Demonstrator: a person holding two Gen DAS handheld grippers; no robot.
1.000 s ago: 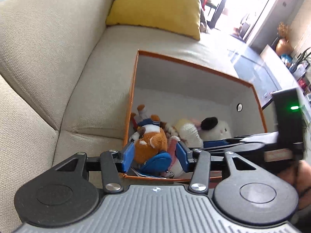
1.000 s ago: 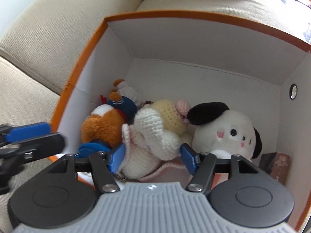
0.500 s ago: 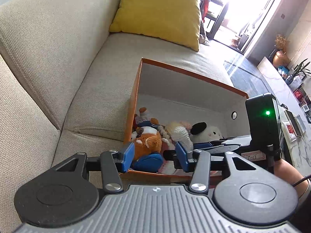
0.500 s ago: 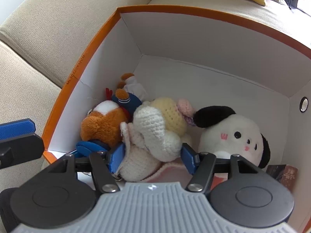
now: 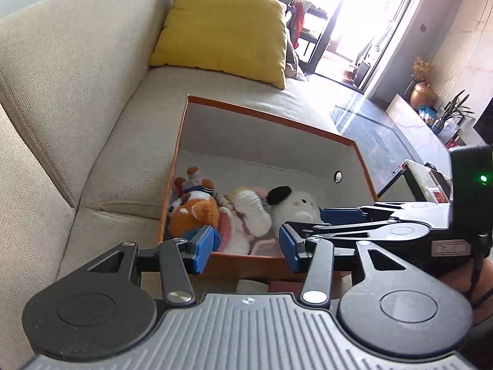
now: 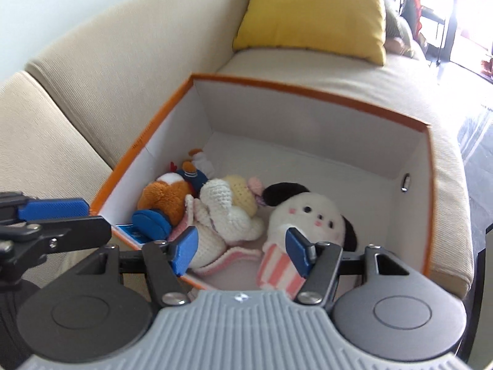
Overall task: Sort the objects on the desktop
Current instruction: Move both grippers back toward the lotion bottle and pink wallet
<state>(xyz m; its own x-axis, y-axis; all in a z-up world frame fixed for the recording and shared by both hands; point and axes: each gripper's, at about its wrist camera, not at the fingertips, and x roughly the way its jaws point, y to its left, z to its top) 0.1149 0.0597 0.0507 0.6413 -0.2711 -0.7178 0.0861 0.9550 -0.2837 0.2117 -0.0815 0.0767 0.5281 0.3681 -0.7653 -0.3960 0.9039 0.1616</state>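
Inside orange box (image 6: 308,92), white dog plush (image 6: 311,215) lies facing upward.

orange-rimmed white box (image 6: 323,117), open-topped, set on a sofa seat; three plush toys are contained: orange plush (image 6: 163,194) leftmost, cream crocheted doll (image 6: 228,212) centred, white black-eared dog plush (image 6: 311,215) rightmost, all lying touching.

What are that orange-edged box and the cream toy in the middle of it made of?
The box looks like stiff cardboard: flat matte white walls, sharp folded corners, thin orange rim. The cream toy looks crocheted from yarn, going by its bumpy looped stitches. The white dog beside it seems smooth plush instead.
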